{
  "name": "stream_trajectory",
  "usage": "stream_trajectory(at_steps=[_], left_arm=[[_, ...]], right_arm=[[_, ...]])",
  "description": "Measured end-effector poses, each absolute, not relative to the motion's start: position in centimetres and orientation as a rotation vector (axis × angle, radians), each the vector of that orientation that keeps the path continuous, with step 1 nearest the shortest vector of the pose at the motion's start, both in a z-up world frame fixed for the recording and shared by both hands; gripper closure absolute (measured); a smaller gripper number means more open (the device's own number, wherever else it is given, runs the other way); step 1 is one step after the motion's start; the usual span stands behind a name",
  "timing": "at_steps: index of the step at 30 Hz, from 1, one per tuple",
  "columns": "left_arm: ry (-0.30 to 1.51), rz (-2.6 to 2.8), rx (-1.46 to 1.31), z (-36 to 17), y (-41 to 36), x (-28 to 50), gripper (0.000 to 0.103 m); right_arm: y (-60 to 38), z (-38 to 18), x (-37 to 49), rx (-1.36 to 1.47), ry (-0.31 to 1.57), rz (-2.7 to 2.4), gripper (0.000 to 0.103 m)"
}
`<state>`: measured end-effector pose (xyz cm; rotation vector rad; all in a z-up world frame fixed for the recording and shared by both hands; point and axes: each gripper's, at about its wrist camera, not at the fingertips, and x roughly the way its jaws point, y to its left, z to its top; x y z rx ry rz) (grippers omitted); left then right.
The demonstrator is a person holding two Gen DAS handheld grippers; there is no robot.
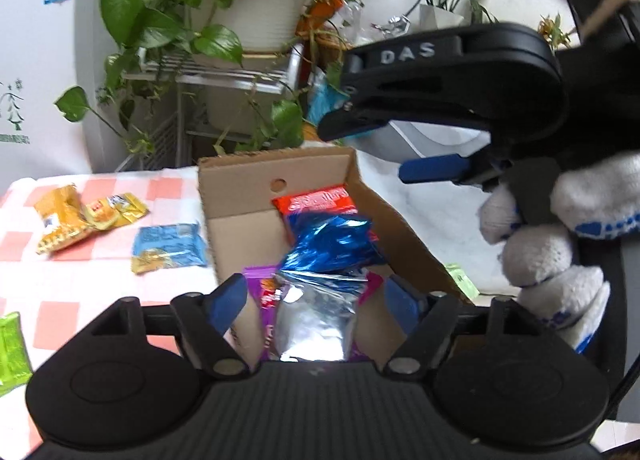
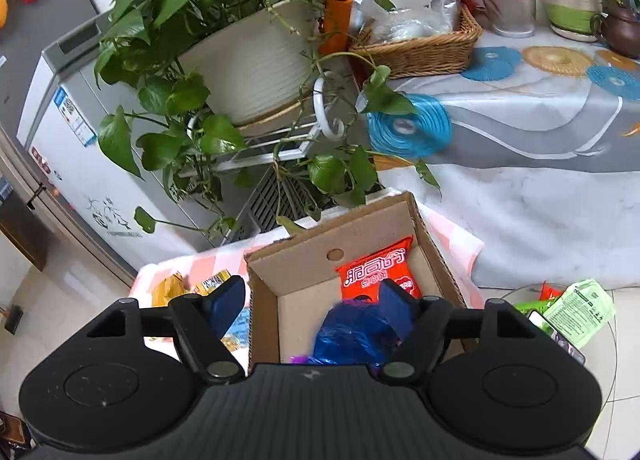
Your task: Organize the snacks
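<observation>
A cardboard box [image 1: 248, 172] stands on the checked cloth and holds a red pack [image 1: 316, 200], a purple pack [image 1: 256, 280] and a blue and silver foil pack [image 1: 332, 240] on top. My left gripper [image 1: 316, 296] is open low over the box's near end. The foil pack lies between its blue pads with a gap on each side. My right gripper [image 1: 368, 152] hovers open and empty above the box's right wall, held by a white-gloved hand [image 1: 560, 236]. Its own view looks down on the box [image 2: 432, 244], red pack [image 2: 376, 268] and foil pack [image 2: 352, 332] past the open gripper [image 2: 312, 292].
Left of the box lie yellow packs [image 1: 60, 224], a blue and yellow pack [image 1: 168, 248] and a green pack [image 1: 12, 344]. More green packs [image 2: 580, 308] sit on a glass surface at right. Behind stand a potted plant [image 2: 248, 60] on a metal stand, a fridge and a clothed table.
</observation>
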<state>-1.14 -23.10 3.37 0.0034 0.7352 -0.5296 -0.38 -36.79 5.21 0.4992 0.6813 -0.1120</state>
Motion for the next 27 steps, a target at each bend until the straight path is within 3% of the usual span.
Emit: stream_trajectory(at_steps=[9,27], left_arm=[[0.726,-0.499,0.015,4.3,-21.0,-0.8,0.017],[0.755,-0.323,-0.031,4.6,-11.2,1.4,0.014]], right_arm=[[-35.4,5.3,0.3,0.476,0.681,-0.06,0.017],[-32.9,5.0,1.3,0.404,0.712,0.0,0.011]])
